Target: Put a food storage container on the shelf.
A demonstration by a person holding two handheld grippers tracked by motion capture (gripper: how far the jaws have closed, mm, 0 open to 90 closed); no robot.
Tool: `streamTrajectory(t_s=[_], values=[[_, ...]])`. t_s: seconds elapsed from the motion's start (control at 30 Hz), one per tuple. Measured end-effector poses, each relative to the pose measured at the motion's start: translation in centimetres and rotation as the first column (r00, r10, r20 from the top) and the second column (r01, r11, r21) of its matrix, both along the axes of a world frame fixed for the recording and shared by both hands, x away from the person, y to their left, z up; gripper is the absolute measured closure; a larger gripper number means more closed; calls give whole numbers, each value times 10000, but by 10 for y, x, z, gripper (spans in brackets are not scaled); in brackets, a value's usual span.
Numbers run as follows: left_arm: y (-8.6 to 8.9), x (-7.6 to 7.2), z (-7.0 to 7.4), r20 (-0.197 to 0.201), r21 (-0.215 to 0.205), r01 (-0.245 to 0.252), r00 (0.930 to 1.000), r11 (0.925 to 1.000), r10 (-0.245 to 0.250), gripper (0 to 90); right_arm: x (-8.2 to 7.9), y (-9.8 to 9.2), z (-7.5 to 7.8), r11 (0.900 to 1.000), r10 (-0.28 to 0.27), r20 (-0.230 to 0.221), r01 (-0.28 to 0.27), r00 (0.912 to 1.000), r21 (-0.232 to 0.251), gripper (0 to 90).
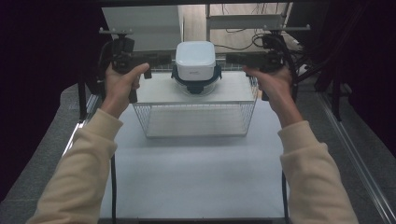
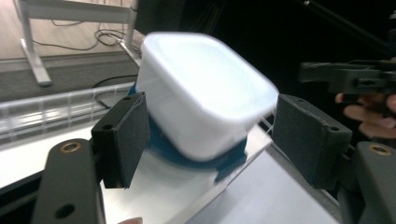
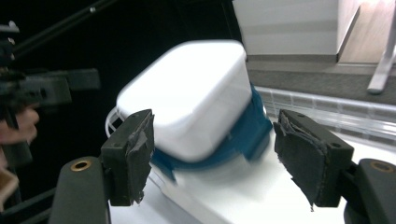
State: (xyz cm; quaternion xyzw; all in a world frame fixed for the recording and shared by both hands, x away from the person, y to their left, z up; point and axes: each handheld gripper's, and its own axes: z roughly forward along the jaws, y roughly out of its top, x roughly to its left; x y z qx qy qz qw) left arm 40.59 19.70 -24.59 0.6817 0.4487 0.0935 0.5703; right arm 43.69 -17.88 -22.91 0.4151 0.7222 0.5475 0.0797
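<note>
**White box on the board, a claw spread at each side**

A white container [image 1: 195,57] with a dark blue clip-on base sits on a white board [image 1: 159,91] laid across the far part of a wire basket [image 1: 196,122]. The basket rests on the pale table [image 1: 196,177]. The left gripper [image 1: 154,59] points in at the container from one side and the right gripper [image 1: 233,58] from the other, each held in a hand with a cream sleeve.

In the left gripper view the left gripper [image 2: 205,130] has its jaws spread, with the container [image 2: 205,107] between them; the near pad seems to overlap the container's wall, but blur keeps me from saying whether it touches. In the right gripper view the right gripper [image 3: 215,154] is also spread, and the container [image 3: 187,98] stands between its pads with a clear gap on one side.

Around the work: a rack leg and loose cables on the floor [image 1: 261,39] beyond the table, and dark curtains to both sides. The container is smeared in both gripper views, so its lid edge and clips are hard to read. The basket's far rim lies hidden under the board.
</note>
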Motion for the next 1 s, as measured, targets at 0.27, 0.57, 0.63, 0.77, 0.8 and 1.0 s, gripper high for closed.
streamTrajectory(t_s=[0.27, 0.57, 0.63, 0.77, 0.8, 1.0], values=[[13, -44, -35, 249, 358, 173, 9995, 9992, -182, 268, -49, -35, -28, 9966, 330, 868, -262, 9957, -778, 269], [17, -95, -98, 236, 1091, 327, 9991, 9935, -354, 268, -91, -58, -81, 9933, 510, 1356, -362, 9895, -1098, 242], [16, -105, -114, 179, 1257, 338, 9992, 9915, -364, 267, -99, -64, -102, 9953, 488, 1131, -387, 9924, -893, 228], [13, -118, -145, -264, 1423, 365, 9991, 9892, -331, 266, -114, -66, -141, 9939, 567, 783, -488, 9953, -989, 212], [12, -123, -158, -483, 1489, 388, 9983, 9881, -319, 266, -117, -65, -148, 9923, 597, 707, -514, 9957, -1131, 209], [14, -129, -182, -907, 1403, 269, 9958, 9897, -142, 267, -126, -60, -180, 9841, 686, 223, -640, 9974, -1660, 202]])
